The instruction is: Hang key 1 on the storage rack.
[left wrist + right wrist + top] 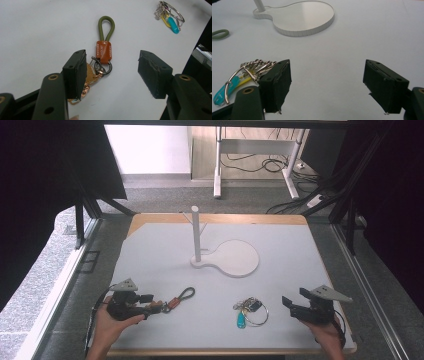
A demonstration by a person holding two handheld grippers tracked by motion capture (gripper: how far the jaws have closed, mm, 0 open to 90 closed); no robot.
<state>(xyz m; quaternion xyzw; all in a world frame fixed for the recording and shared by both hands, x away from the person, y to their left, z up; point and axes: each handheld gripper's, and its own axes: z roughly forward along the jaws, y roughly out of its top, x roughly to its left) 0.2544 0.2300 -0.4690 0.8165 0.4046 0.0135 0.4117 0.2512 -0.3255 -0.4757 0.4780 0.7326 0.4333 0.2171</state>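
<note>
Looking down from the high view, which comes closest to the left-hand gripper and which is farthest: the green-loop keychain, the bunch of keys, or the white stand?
1. Green-loop keychain, right at the left gripper, just beyond its jaws.
2. Bunch of keys, farther along the table's near side, toward the right gripper.
3. White stand, farthest, mid-table.

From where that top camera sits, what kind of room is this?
Probably a lab or workshop: a white work table with black curtains beside it, a desk frame behind, and loose cables on grey carpet.
</note>
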